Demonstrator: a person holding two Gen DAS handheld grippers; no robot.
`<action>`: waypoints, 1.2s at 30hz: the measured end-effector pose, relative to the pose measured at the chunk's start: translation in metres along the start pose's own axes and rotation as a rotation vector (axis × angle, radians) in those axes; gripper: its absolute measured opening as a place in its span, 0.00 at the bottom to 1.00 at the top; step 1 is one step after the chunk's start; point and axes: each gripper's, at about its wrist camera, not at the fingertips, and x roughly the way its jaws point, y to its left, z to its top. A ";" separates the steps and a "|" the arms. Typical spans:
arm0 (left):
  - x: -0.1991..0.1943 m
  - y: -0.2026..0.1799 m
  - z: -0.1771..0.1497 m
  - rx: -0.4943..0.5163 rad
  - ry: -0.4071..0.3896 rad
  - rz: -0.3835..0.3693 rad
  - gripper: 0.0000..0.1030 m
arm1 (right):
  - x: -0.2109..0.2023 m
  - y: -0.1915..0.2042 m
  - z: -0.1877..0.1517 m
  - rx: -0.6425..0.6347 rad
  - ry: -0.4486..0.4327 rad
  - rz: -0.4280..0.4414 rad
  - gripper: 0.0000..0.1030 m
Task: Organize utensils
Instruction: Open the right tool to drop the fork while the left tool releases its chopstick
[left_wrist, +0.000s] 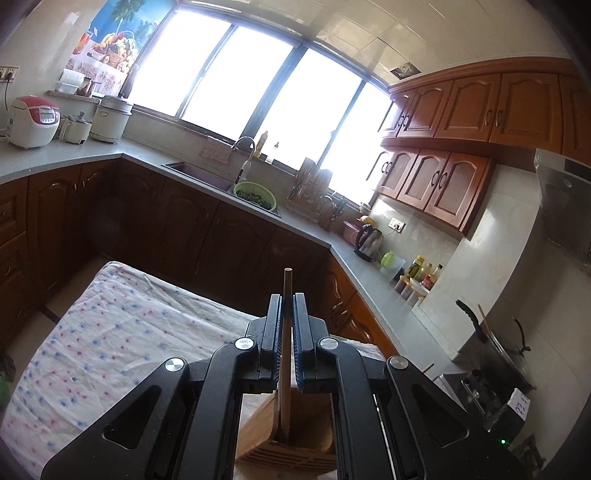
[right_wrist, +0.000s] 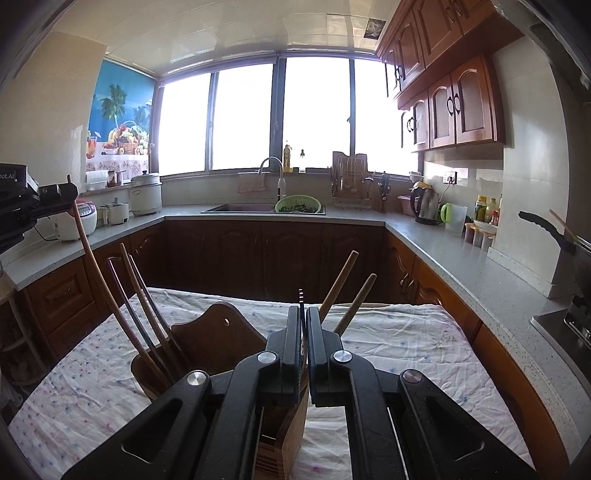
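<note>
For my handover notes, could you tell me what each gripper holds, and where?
The left gripper clamps a wooden utensil just below its top end. The right gripper clamps a dark chopstick near its striped top.

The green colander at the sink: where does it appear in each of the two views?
Left wrist view: the green colander is near the middle, slightly above centre, at the sink's right end.
Right wrist view: it is at the centre, above the middle, right of the tap.
Shared landmark: the kettle on the counter, to its right.
</note>
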 end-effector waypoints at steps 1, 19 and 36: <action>0.003 0.000 -0.004 0.003 0.013 -0.001 0.04 | 0.002 0.000 -0.002 0.000 0.009 0.004 0.03; 0.029 -0.009 -0.048 0.105 0.146 0.012 0.05 | 0.015 -0.003 -0.013 0.029 0.093 0.065 0.04; -0.009 -0.004 -0.047 0.085 0.108 0.074 0.93 | -0.019 -0.012 0.000 0.119 0.032 0.075 0.57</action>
